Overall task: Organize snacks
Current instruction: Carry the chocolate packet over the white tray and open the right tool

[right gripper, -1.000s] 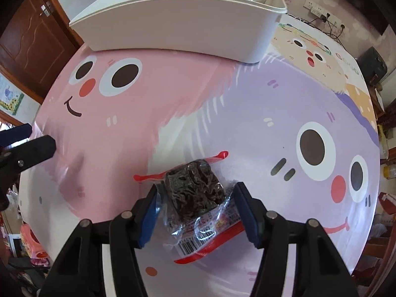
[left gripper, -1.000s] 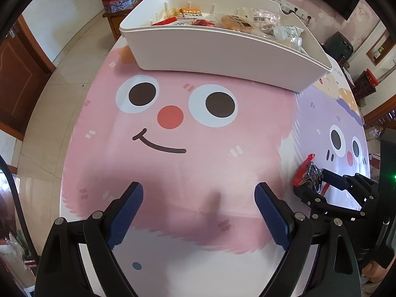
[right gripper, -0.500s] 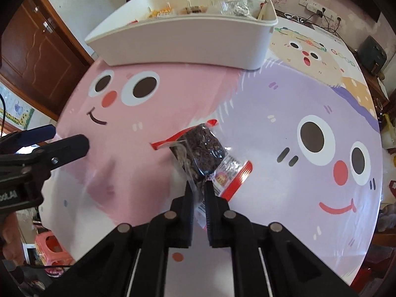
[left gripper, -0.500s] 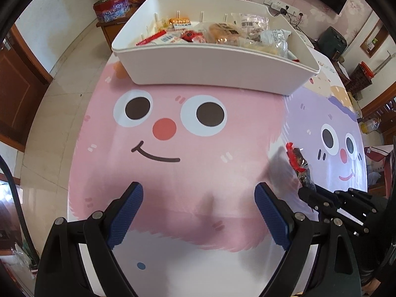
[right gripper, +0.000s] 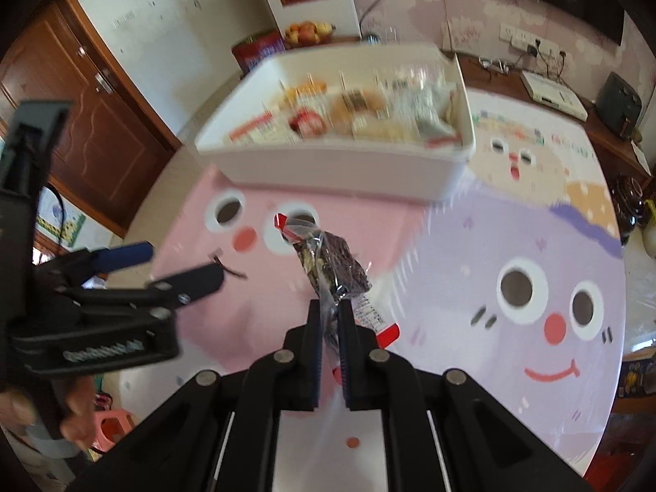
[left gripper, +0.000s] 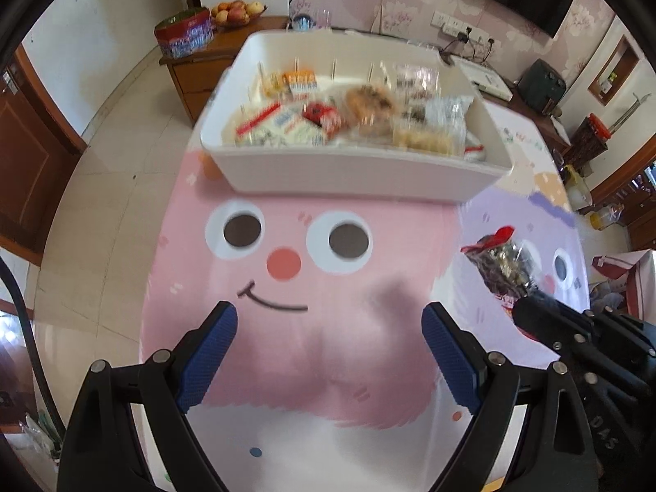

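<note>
1. Status: sorting appears well advanced; the white bin (left gripper: 361,180) at the far side of the table (left gripper: 328,443) already holds a mixed layer of wrapped snacks (left gripper: 352,119), blurred in both views, so individual items cannot be identified; thin divider posts stand inside the bin, but which compartment each item occupies cannot be told.

2. Right gripper (right gripper: 331,328): jaws are together, clamped on the lower edge of a clear snack packet (right gripper: 332,260) with dark contents and red trim; the packet sticks up and forward from the pads, clear of the tablecloth, over the pink cartoon face; from the left wrist view the same packet (left gripper: 502,266) shows at the right, above the dark body of the right gripper.

3. Left gripper (left gripper: 328,352): jaws stand wide apart with nothing between the blue pads (left gripper: 207,358); it hangs over the pink part of the cloth, well apart from the bin; a person's hand (right gripper: 65,414) bears it at the left edge of the right wrist view.

4. Table surface: no other loose snack is visible on the cloth in either view; parts of the table lie outside both views, so this is not conclusive.

5. Remaining work, as a judgement: the held packet is not yet in the bin; it needs to be carried over the near wall and released inside; this may be the last item.
</note>
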